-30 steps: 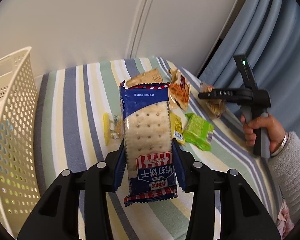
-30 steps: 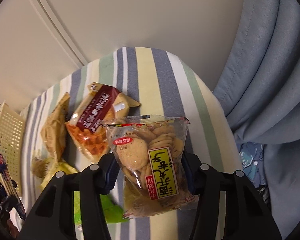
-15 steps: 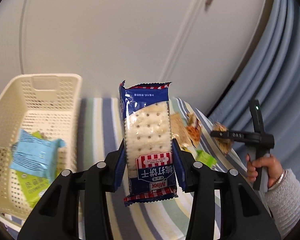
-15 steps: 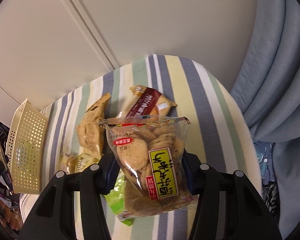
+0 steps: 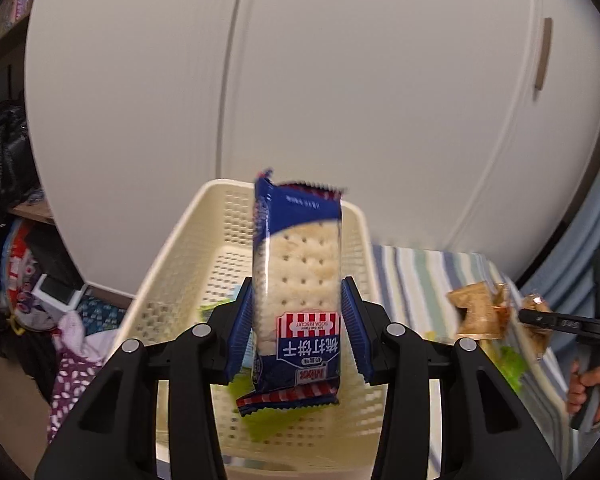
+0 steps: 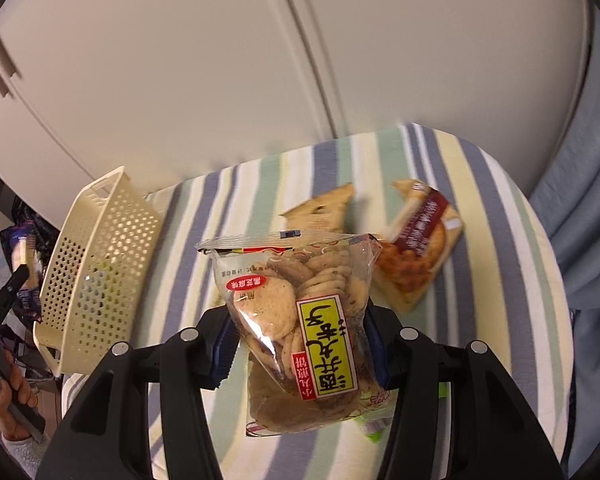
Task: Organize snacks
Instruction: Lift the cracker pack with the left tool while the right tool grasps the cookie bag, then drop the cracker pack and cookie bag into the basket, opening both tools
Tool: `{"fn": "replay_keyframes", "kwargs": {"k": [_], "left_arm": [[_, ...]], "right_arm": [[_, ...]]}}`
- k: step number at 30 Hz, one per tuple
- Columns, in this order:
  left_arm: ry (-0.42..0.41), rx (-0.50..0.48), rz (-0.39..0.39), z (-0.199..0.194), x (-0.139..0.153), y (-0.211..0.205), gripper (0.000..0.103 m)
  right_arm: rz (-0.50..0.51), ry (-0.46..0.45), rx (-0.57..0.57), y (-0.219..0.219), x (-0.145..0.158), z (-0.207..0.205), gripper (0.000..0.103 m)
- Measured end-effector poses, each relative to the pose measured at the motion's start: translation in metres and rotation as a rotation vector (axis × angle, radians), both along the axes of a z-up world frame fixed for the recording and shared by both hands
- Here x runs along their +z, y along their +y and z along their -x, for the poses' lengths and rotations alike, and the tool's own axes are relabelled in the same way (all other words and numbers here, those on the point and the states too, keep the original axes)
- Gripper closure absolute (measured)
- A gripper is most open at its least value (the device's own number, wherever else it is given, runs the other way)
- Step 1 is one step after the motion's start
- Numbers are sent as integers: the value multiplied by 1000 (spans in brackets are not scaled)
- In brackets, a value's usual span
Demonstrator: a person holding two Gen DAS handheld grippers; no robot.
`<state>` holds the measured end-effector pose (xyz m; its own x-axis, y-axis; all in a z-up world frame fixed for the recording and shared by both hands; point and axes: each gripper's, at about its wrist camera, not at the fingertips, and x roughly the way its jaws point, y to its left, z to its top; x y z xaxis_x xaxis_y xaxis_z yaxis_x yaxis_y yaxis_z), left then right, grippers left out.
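The left gripper [image 5: 298, 322] clamps a blue soda-cracker packet [image 5: 298, 280] above the cream perforated plastic basket [image 5: 188, 248] at the striped table's left edge; releasing it seems next. The right gripper [image 6: 300, 344] grips a clear round-biscuit bag [image 6: 300, 316] over mid-table.

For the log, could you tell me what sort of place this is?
Probably a bedroom at home: white wardrobe doors, a striped cover like bedding, blue curtains and cluttered shelves.
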<state>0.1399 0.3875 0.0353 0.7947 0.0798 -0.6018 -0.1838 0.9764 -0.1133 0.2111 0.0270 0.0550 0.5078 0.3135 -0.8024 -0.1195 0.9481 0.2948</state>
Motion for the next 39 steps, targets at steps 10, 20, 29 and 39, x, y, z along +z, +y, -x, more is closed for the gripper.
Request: {"fn": "replay_keyframes", "kwargs": {"k": [10, 20, 29, 39], "left_arm": [[-41, 132, -67, 16, 9, 26, 12], [-136, 239, 2, 47, 29, 57, 6], [-195, 299, 4, 66, 44, 66, 5], [-209, 328, -35, 73, 49, 68, 5]], "right_arm": [[-72, -41, 122, 70, 32, 8, 51], [-177, -93, 304, 172, 65, 22, 50], [-182, -70, 404, 253, 57, 32, 50], [-153, -19, 477, 317, 36, 31, 30]]}}
